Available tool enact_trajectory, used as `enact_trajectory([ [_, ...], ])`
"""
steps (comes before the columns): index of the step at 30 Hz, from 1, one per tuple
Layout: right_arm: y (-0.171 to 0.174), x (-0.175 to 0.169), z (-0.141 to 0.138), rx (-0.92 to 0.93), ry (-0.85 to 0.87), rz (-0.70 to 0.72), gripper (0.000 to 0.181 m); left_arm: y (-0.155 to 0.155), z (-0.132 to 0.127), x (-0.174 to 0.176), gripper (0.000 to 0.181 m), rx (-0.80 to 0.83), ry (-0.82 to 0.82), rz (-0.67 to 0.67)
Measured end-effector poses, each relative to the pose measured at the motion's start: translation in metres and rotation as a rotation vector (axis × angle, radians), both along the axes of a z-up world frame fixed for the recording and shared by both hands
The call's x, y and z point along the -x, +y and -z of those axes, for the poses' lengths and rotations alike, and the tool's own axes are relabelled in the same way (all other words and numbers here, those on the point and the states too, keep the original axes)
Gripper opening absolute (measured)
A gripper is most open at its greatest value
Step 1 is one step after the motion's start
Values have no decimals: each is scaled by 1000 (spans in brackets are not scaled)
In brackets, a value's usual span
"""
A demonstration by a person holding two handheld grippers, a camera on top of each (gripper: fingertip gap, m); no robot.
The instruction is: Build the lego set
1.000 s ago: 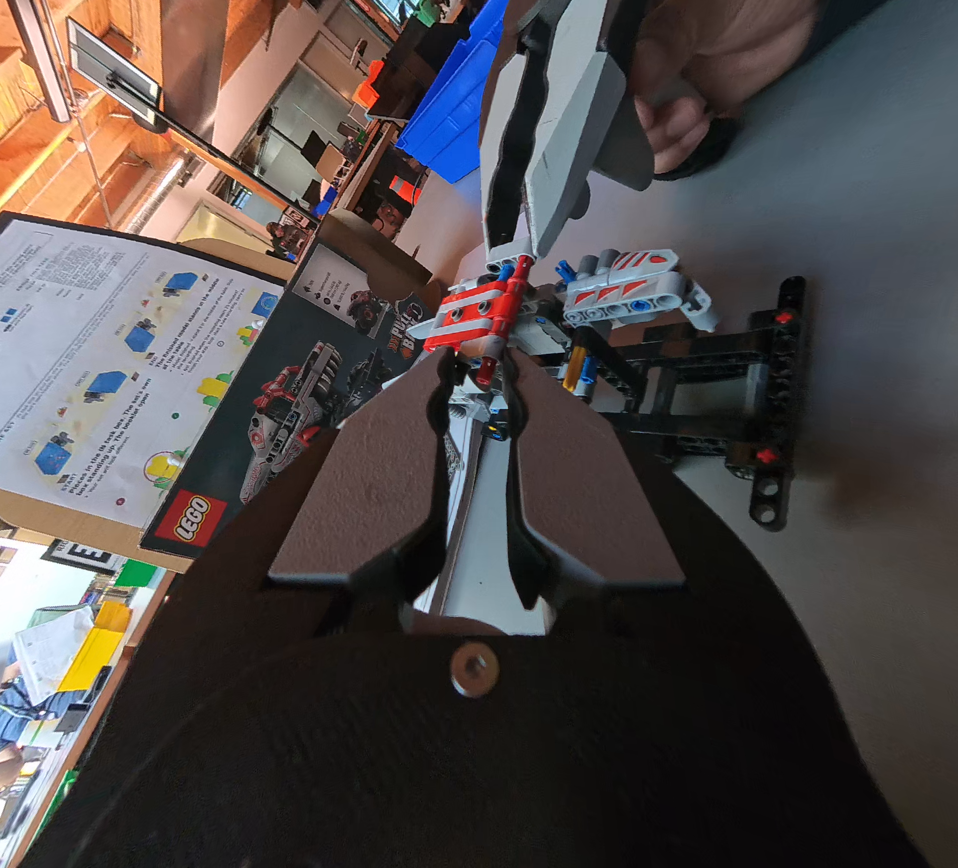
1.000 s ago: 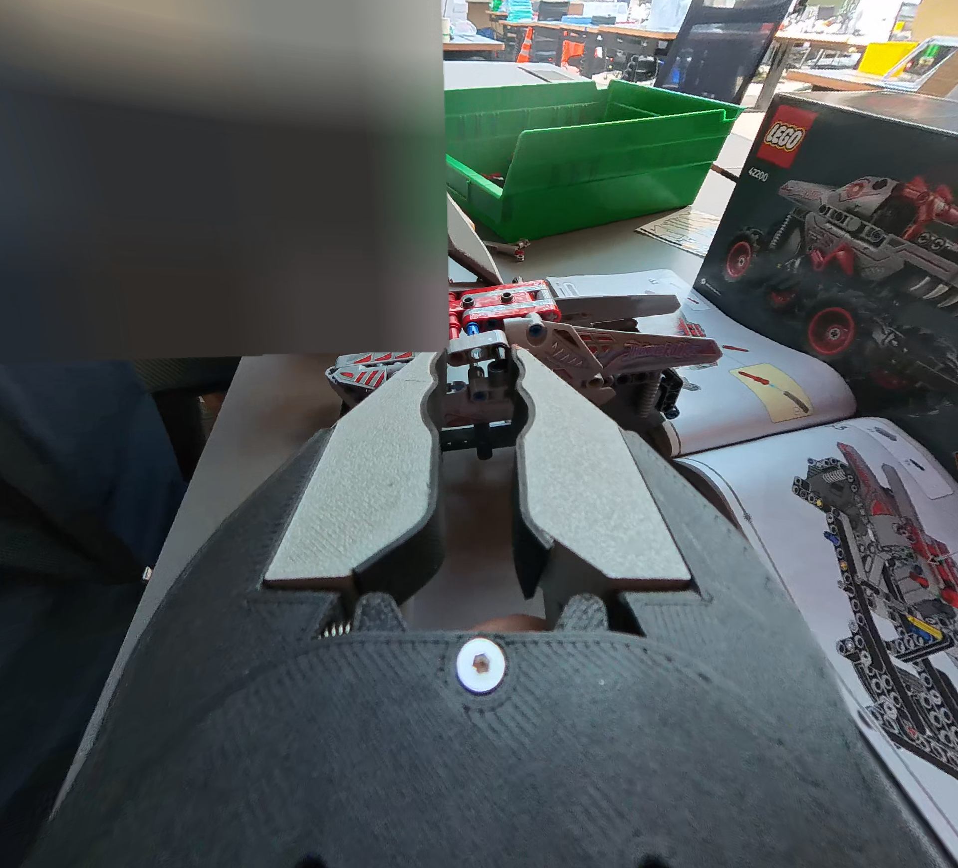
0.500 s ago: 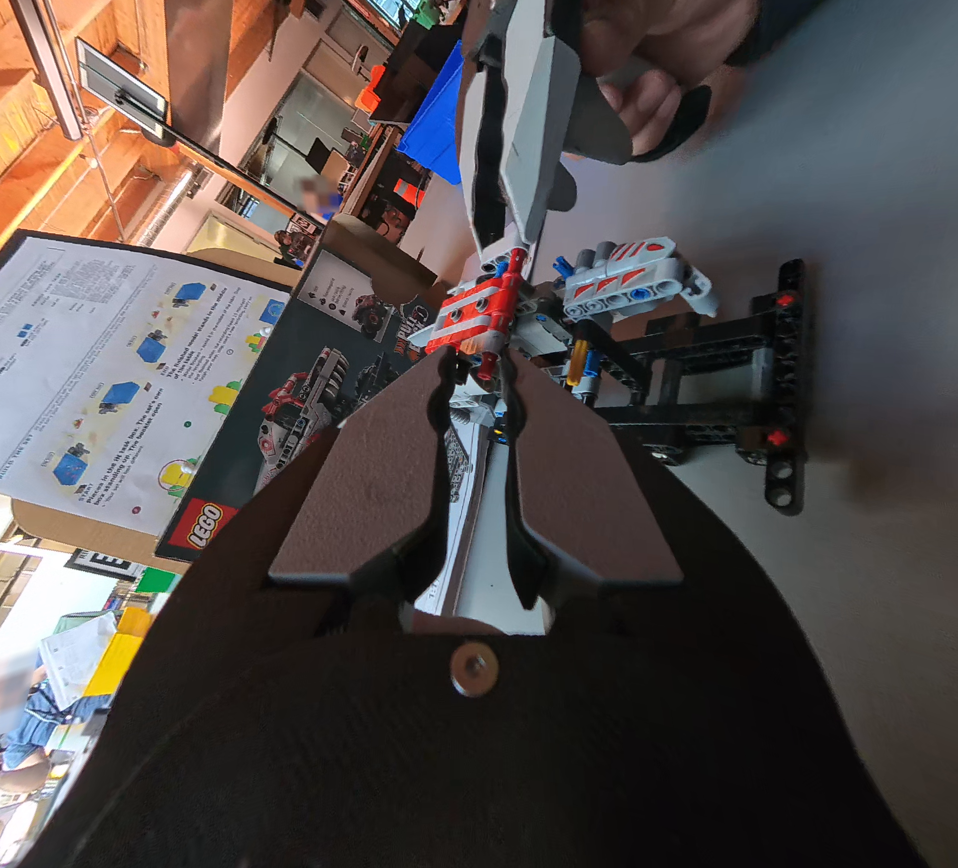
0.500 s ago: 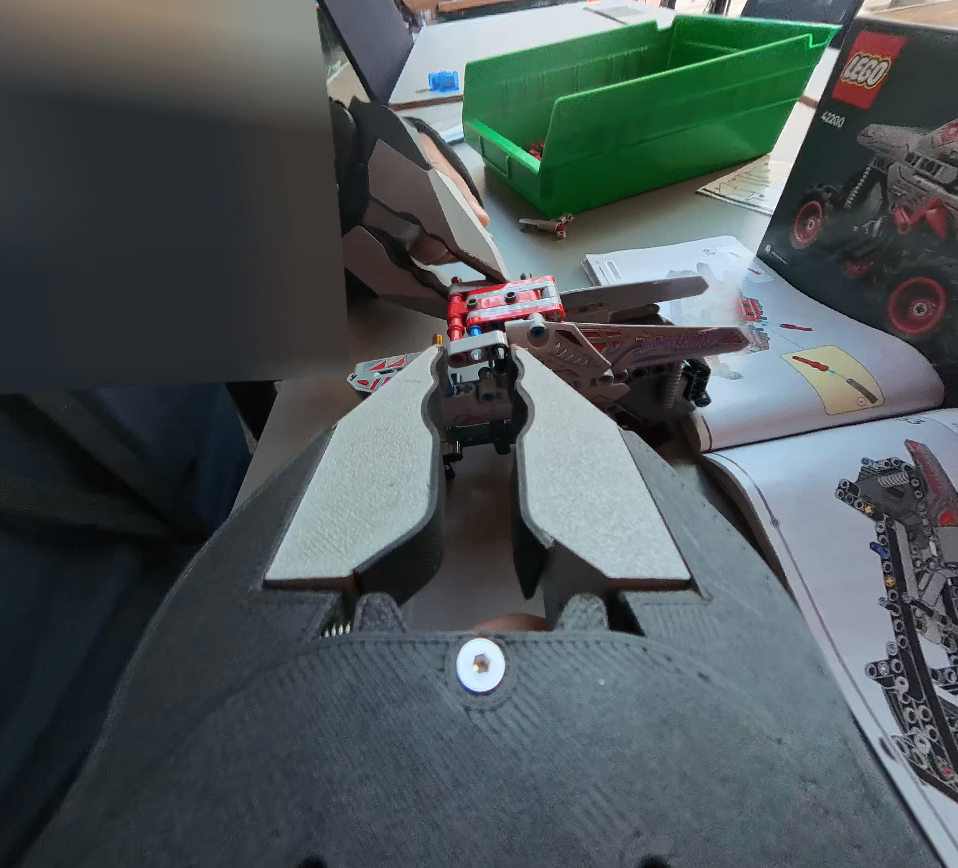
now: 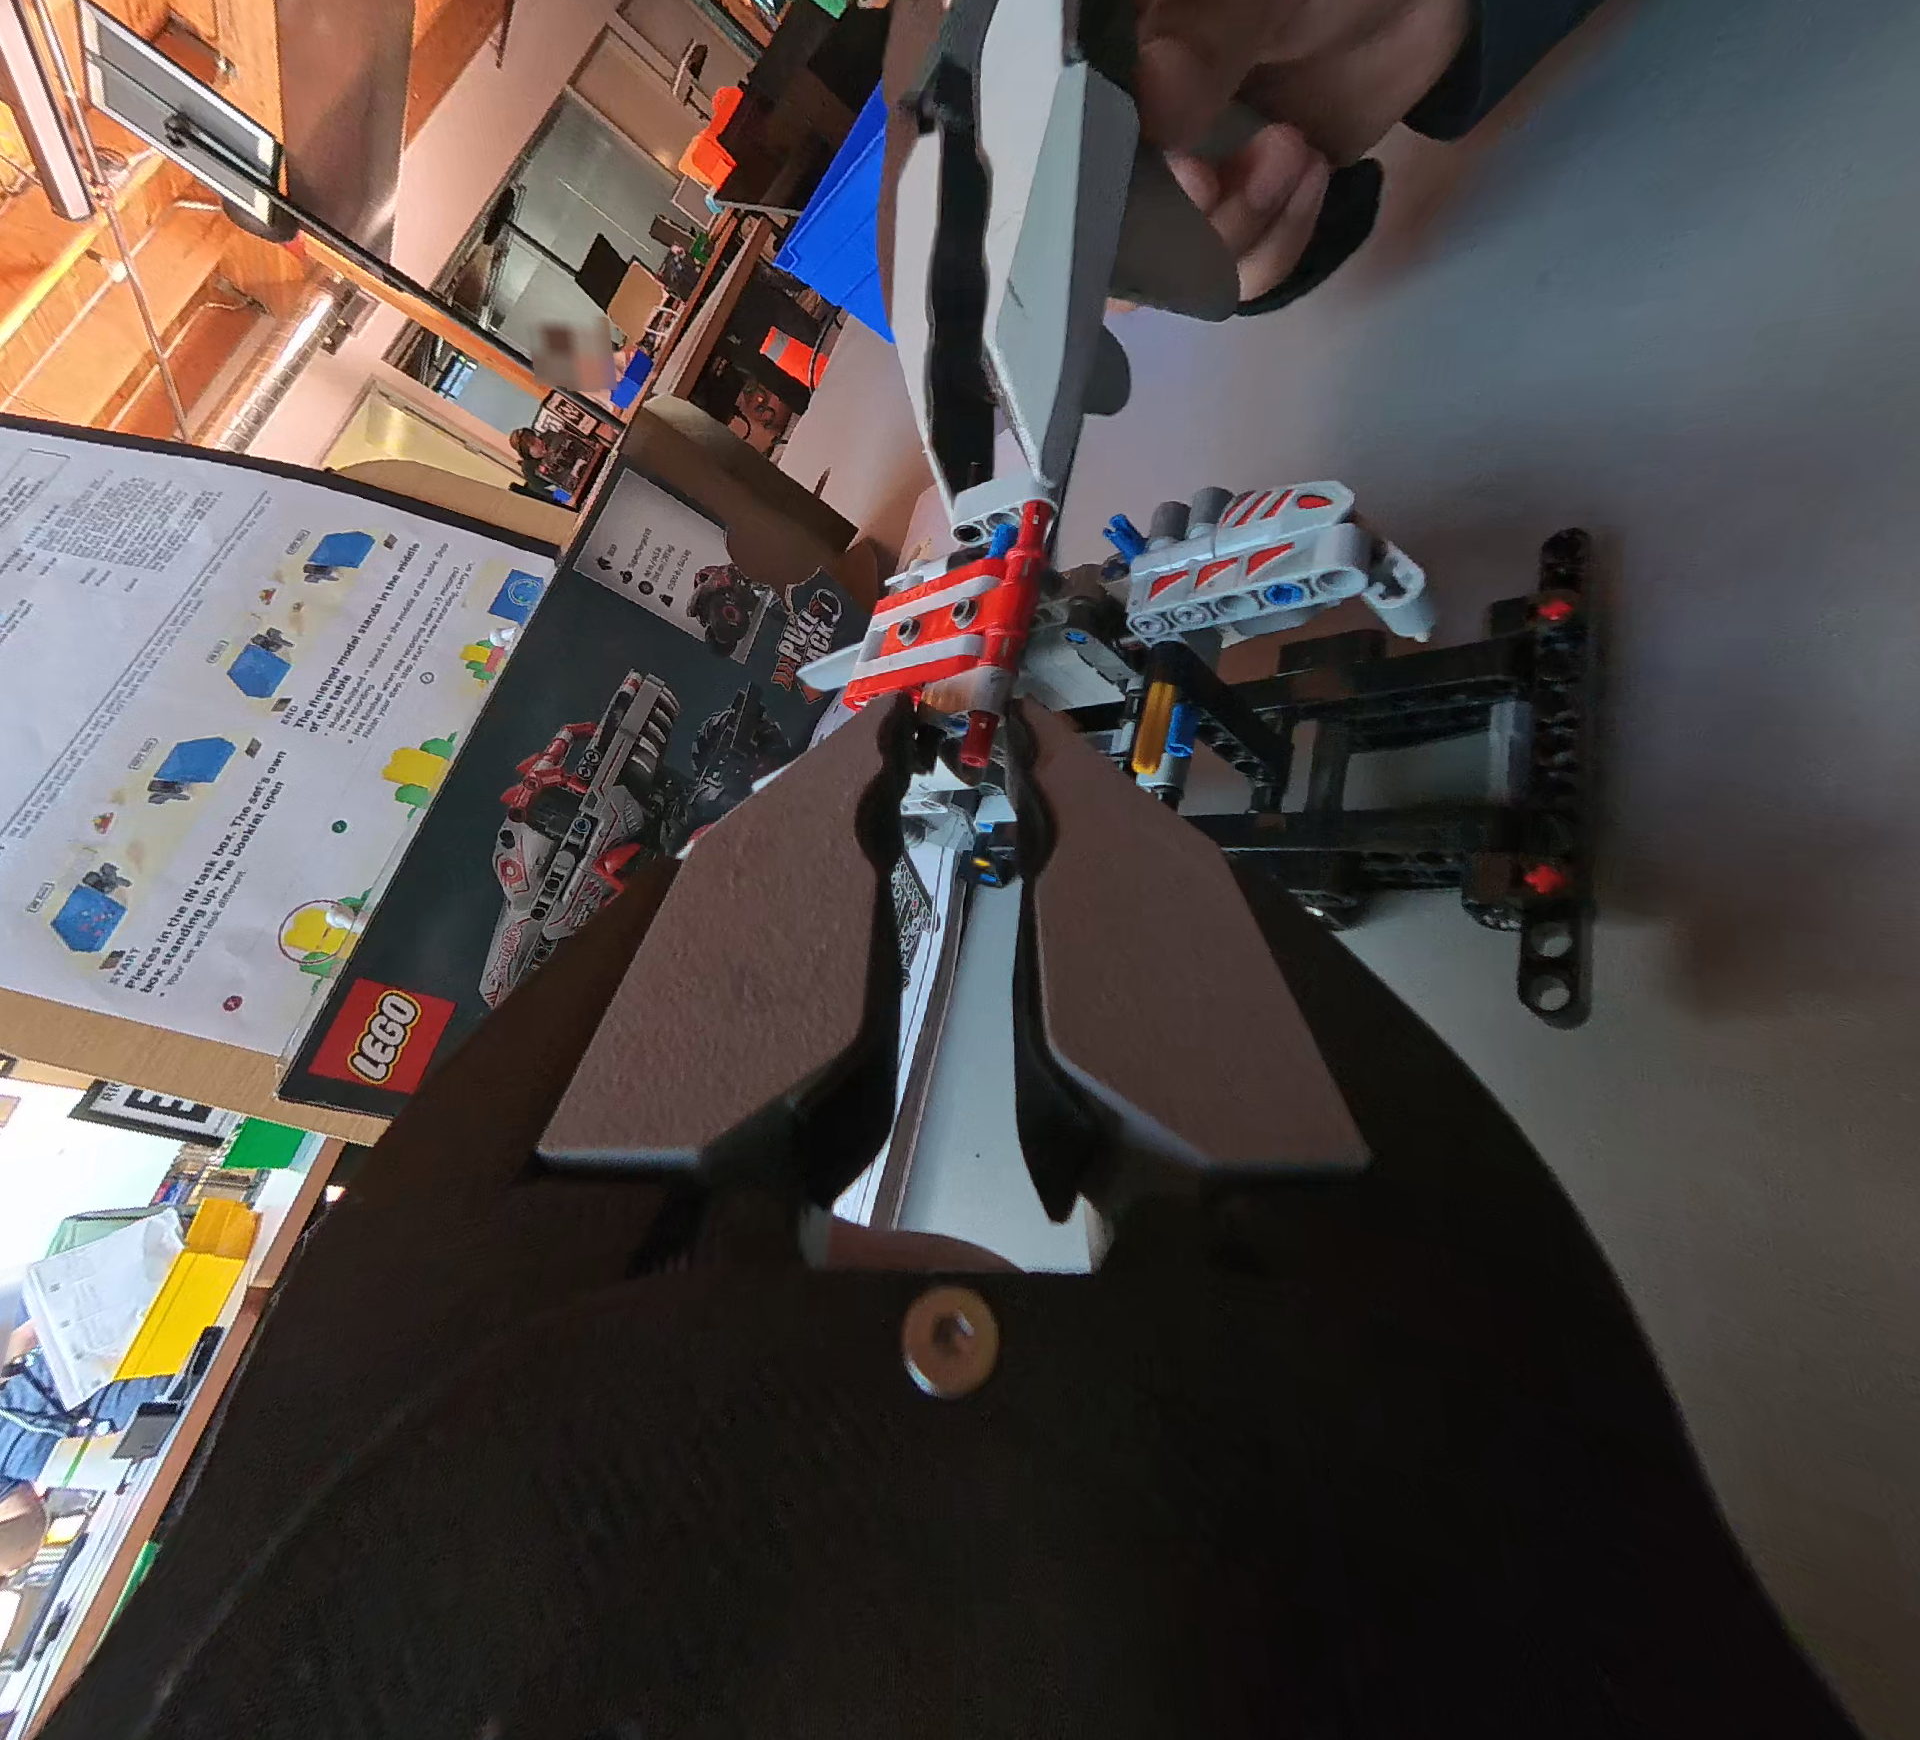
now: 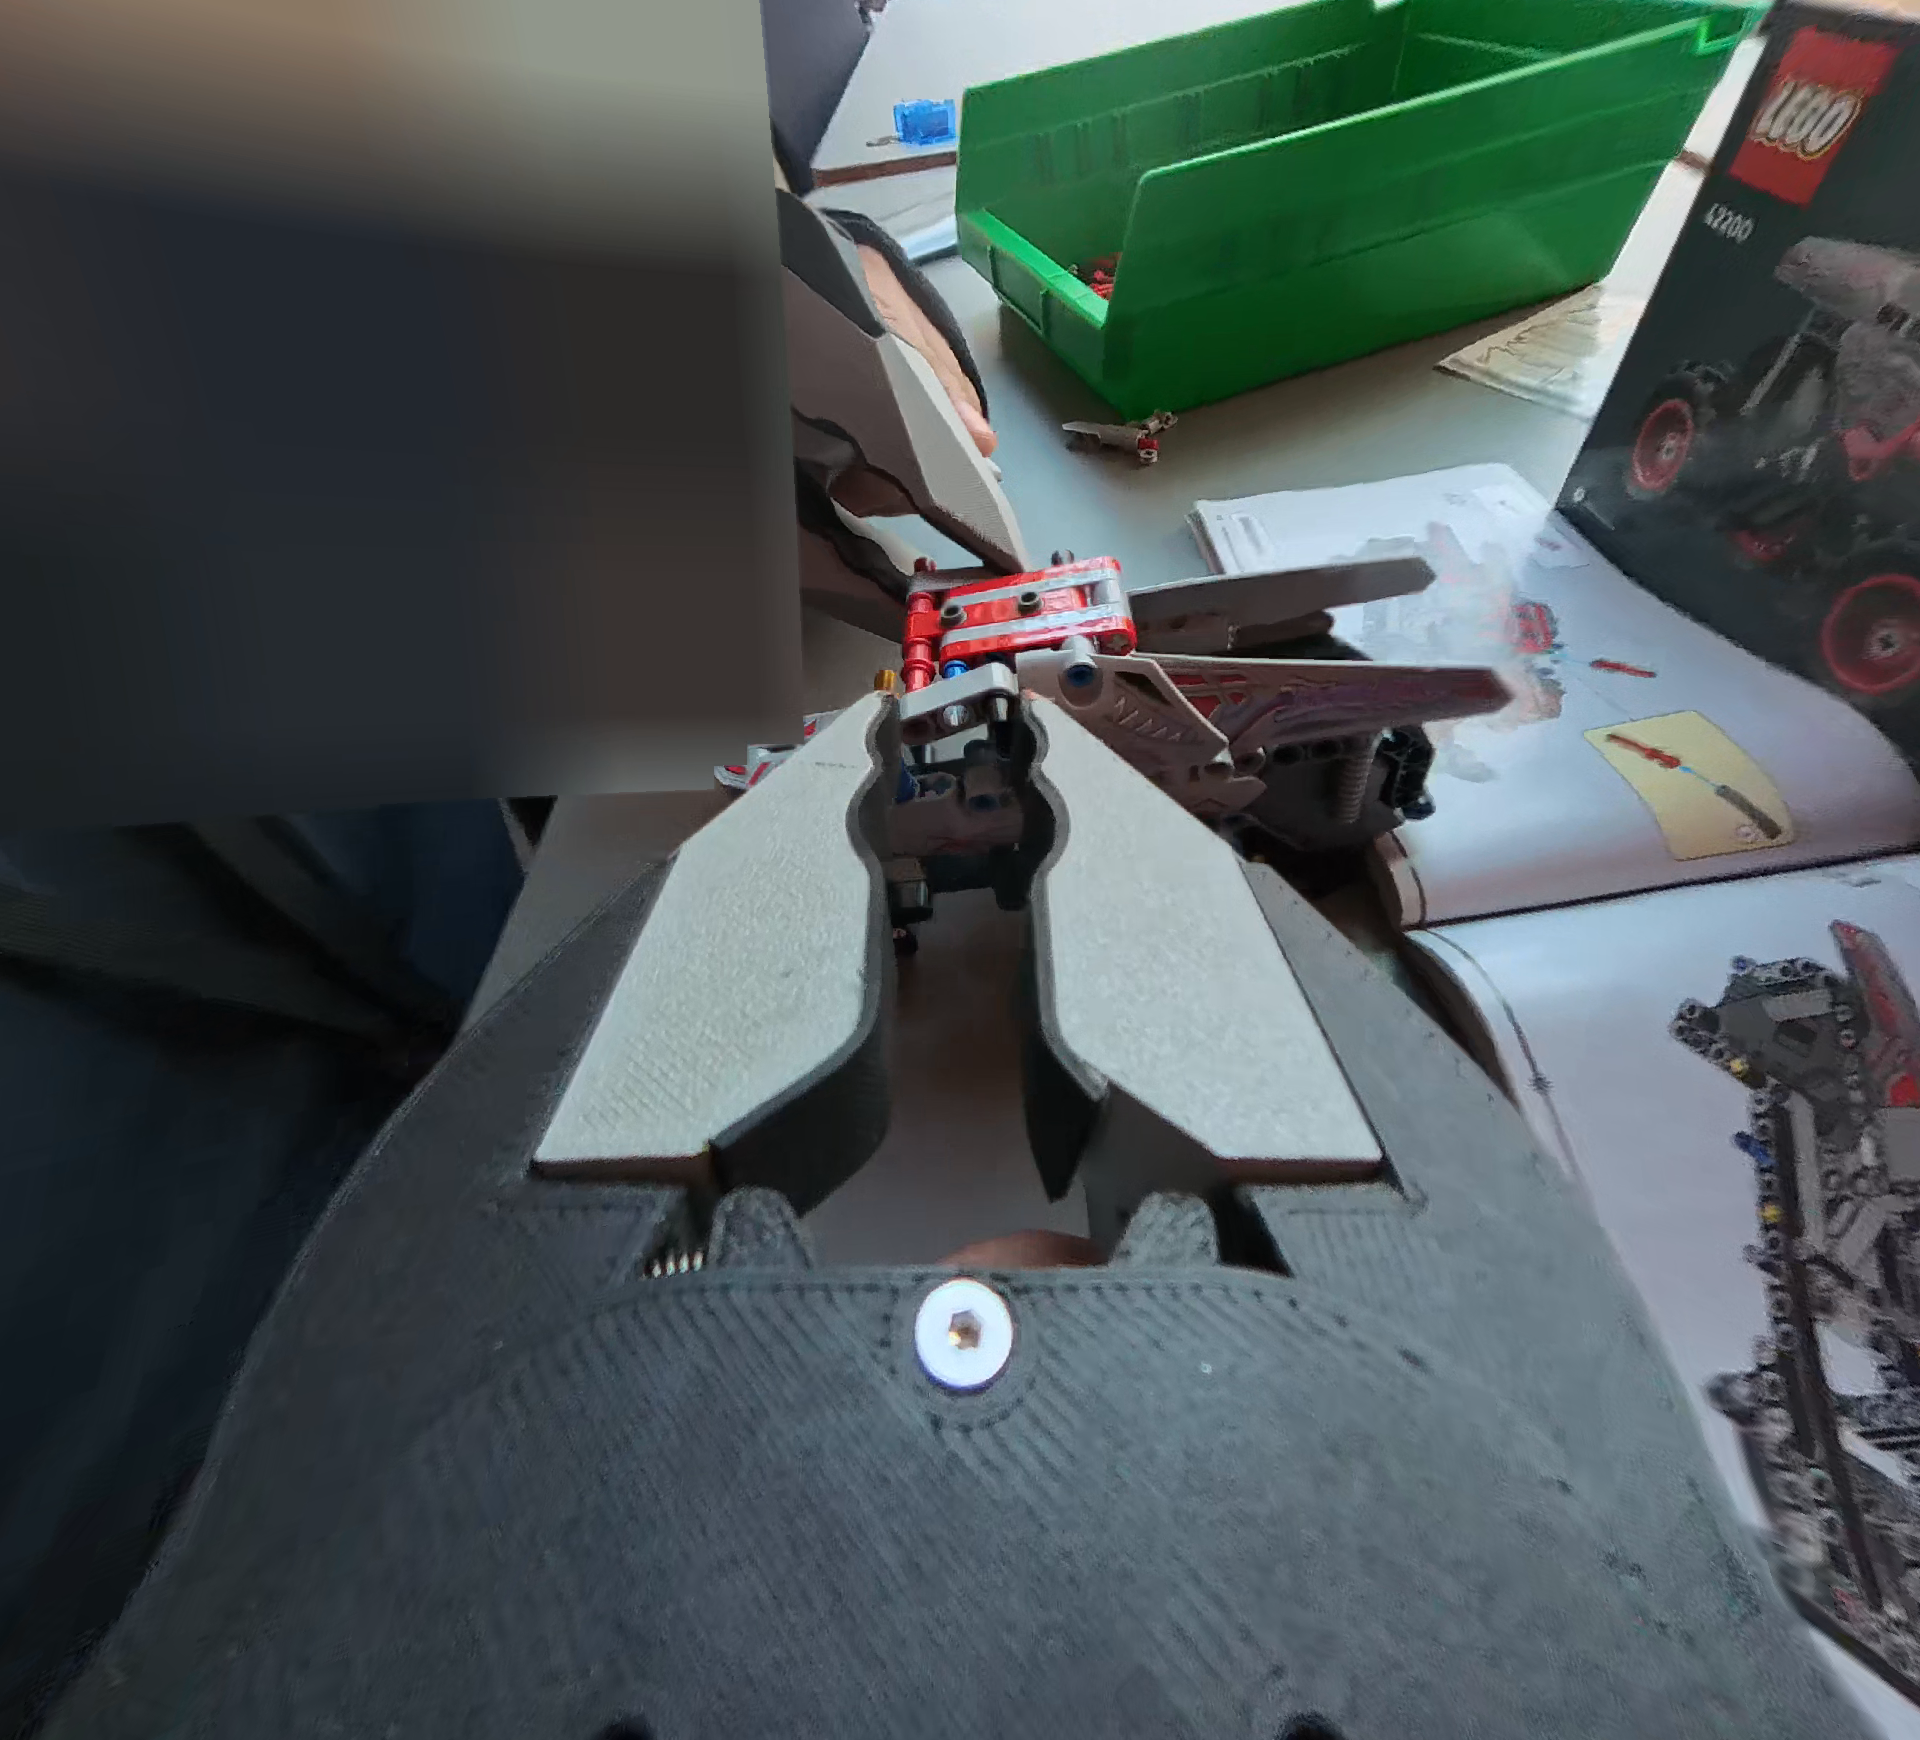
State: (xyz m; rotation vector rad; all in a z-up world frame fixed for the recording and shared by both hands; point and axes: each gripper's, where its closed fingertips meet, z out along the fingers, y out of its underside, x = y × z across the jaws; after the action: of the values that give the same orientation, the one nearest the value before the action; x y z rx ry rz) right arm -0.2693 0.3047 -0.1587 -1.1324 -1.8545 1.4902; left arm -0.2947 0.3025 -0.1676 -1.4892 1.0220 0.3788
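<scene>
The half-built lego model has a red panel point(image 5: 935, 630) on top, grey side panels with red stripes point(image 5: 1247, 568) and a black frame point(image 5: 1403, 755). My left gripper point(image 5: 958, 734) is shut on the model's near end, around a red axle below the red panel. The right gripper point(image 5: 997, 495) comes down from above, held by a hand, and grips a grey beam at the model's top. In the right wrist view my right gripper point(image 6: 956, 714) is shut on that grey beam, with the red panel point(image 6: 1018, 620) just beyond. The left gripper's fingers point(image 6: 935, 464) touch the panel's far side.
A green bin point(image 6: 1299, 173) with small parts stands behind the model. The lego box point(image 6: 1787, 402) stands at the right and also shows in the left wrist view point(image 5: 623, 776). An open instruction booklet point(image 6: 1558, 651) lies beneath. A small loose piece point(image 6: 1122, 433) lies by the bin. A printed sheet point(image 5: 208, 703) leans behind the box. Left and right tips are no more than a few centimetres apart. The left tips stand about 25 centimetres off the small loose piece point(image 6: 1122, 433).
Both grippers keep their hold on the model. The right gripper has tilted and swung, so the green bin and the left gripper's fingers now show larger in its view.
</scene>
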Motion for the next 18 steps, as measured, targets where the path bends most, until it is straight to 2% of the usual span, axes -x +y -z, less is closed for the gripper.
enact_trajectory([
  [2, -3, 0, 0, -112, 59, 23, 18, 0, 1, 1, 14, -2, 15, -5],
  [4, -5, 0, -1, -141, 84, 29, 19, 0, 1, 1, 14, -3, 16, -6],
  [6, -4, 1, -2, -68, 62, 16, 18, 0, 0, 1, 14, -3, 12, -9],
  [10, -4, 2, -1, -62, 28, 39, 18, 1, 1, 2, 14, 2, 6, -14],
  [14, -4, 1, -5, 186, -86, 35, 9, 0, 0, -2, 14, -13, 14, -9],
  [18, -5, 0, -5, 125, -55, 25, 8, 0, 0, -4, 14, -28, 18, -10],
])
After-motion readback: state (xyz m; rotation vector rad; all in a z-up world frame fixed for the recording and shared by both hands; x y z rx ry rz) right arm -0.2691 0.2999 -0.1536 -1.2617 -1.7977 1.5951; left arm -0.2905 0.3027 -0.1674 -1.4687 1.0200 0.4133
